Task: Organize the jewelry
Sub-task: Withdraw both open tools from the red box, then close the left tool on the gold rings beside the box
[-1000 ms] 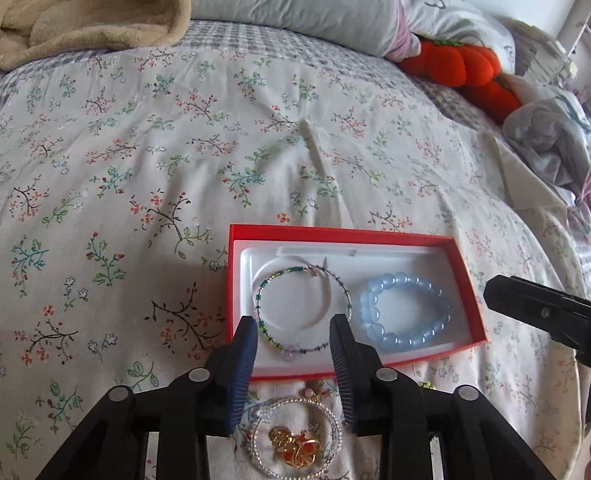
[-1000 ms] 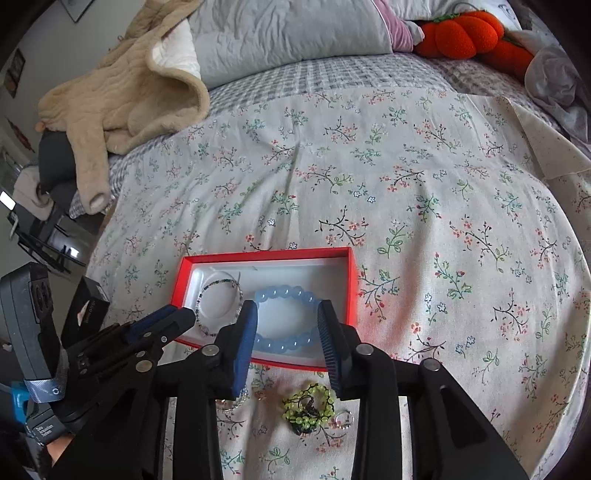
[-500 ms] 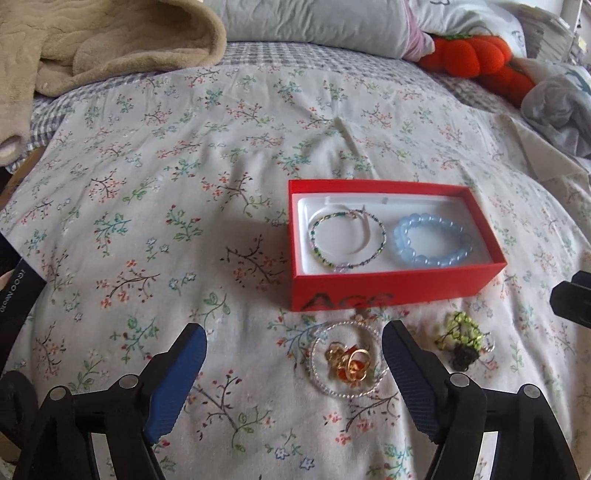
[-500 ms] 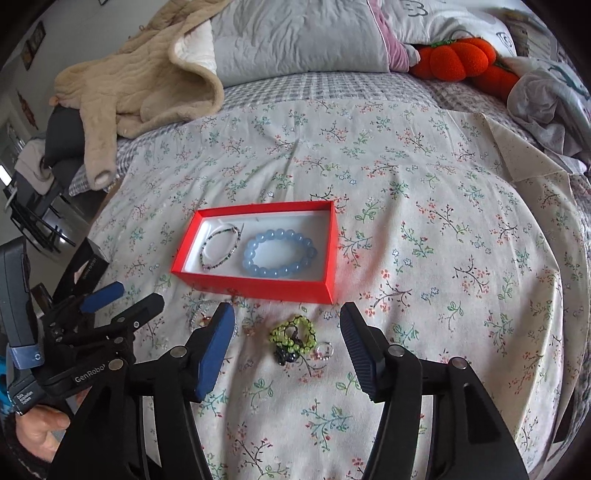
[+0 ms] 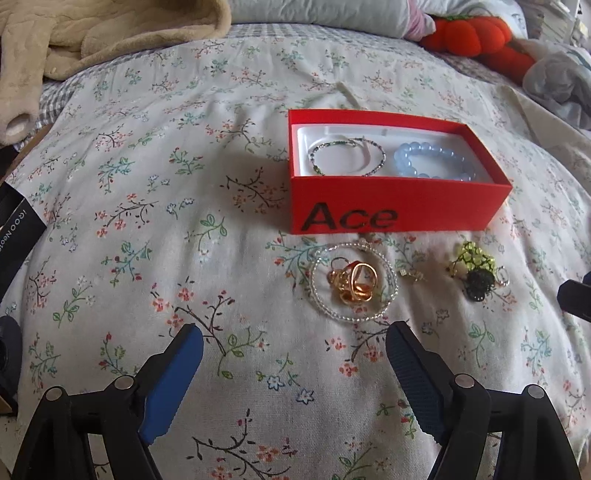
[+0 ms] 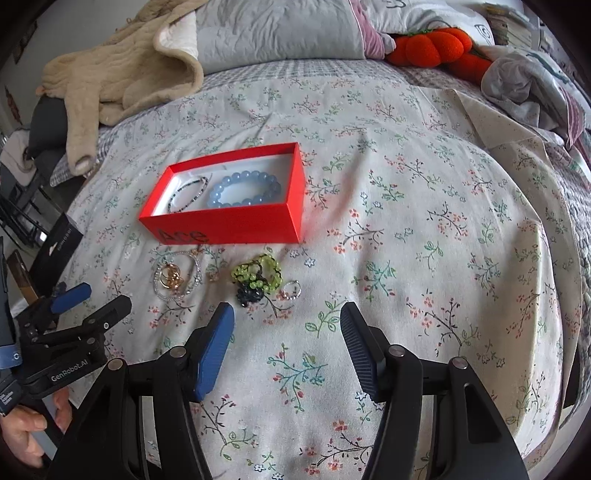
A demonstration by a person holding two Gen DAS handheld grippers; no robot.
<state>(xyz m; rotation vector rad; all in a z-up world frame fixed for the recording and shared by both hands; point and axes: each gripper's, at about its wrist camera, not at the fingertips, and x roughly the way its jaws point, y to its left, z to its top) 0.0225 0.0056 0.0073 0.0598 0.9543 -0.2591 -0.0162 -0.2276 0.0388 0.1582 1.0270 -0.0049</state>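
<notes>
A red box (image 5: 369, 206) marked "Ace" lies on the floral bedspread and holds a thin beaded bracelet (image 5: 347, 157) and a blue bead bracelet (image 5: 432, 162). In front of it lie a clear bead bracelet (image 5: 321, 295) ringed around gold rings (image 5: 354, 282), a small gold piece (image 5: 412, 274), and a green and black bead cluster (image 5: 474, 267) with a silver ring (image 6: 293, 289). My left gripper (image 5: 293, 341) is open and empty, just short of the clear bracelet. My right gripper (image 6: 288, 321) is open and empty, near the green cluster (image 6: 256, 278). The box also shows in the right wrist view (image 6: 229, 221).
A beige blanket (image 6: 122, 74), grey pillow (image 6: 277, 33) and orange plush (image 6: 436, 46) lie at the bed's far end. Crumpled clothes (image 6: 528, 85) lie at the far right. A black box (image 6: 55, 251) sits at the bed's left edge.
Both grippers have pulled back from the red box and opened wide. The loose jewelry in front of the box has come into full view.
</notes>
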